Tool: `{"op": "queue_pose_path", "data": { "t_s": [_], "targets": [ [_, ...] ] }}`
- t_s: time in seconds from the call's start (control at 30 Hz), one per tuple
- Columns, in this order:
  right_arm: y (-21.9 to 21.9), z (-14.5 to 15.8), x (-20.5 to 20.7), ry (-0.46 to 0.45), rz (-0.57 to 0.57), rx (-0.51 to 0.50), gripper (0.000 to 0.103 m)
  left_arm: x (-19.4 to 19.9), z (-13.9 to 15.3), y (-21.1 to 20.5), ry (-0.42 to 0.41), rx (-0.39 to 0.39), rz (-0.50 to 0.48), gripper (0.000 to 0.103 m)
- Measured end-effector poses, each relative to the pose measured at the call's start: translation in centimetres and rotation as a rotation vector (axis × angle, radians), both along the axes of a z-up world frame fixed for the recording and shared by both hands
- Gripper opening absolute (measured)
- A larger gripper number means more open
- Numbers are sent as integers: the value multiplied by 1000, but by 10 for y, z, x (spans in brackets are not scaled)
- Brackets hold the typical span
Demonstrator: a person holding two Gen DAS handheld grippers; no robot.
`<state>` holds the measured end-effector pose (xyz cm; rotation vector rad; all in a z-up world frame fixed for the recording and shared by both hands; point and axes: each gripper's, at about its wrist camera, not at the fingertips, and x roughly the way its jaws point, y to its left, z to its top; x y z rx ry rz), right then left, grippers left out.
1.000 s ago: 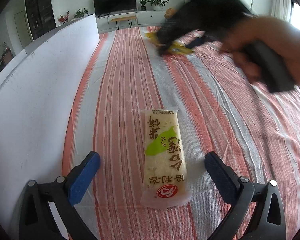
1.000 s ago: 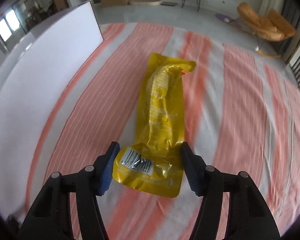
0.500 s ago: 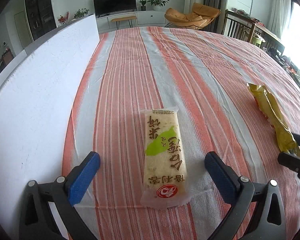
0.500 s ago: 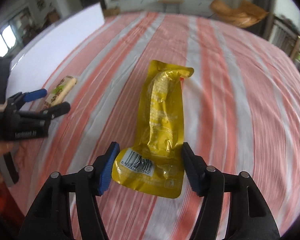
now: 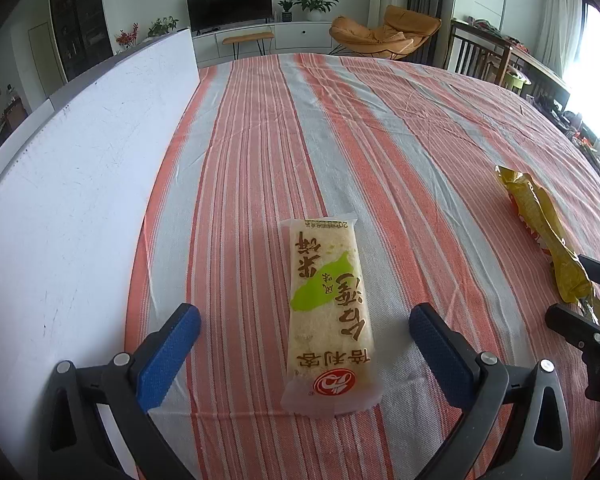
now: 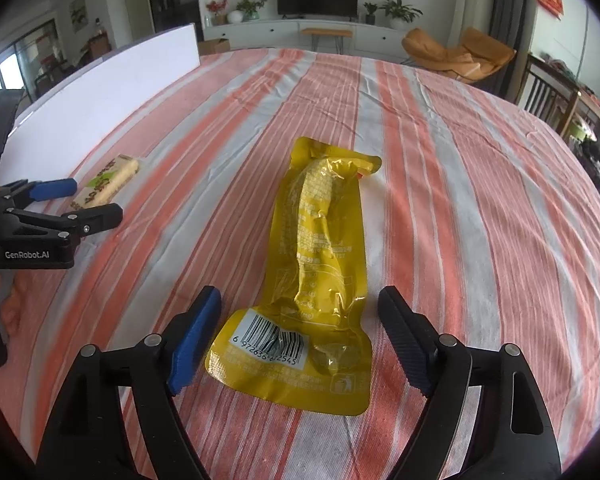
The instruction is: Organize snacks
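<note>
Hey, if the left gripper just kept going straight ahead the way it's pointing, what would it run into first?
The left gripper is open, and the rice cracker packet already lies lengthwise between its fingers, so it would meet that first. Past the packet, only striped tablecloth shows. Height above the cloth is hard to judge.

The left claw (image 5: 305,350) is spread wide, fingers pointing toward 12 o'clock, low and level. The right claw (image 6: 300,334) is also parted, aimed at 12 o'clock. Each shows in the other's view: right at 3 o'clock, left at 9 o'clock.
</note>
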<state>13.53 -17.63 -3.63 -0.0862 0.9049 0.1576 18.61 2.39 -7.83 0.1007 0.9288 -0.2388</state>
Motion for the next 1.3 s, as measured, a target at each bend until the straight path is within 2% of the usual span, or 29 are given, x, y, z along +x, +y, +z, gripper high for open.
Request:
{"op": "queue_pose_path", "data": {
  "t_s": [1.3],
  "targets": [
    [2,-1,3,0,0,0,85,0,0,0,0,0,0,103]
  ]
}}
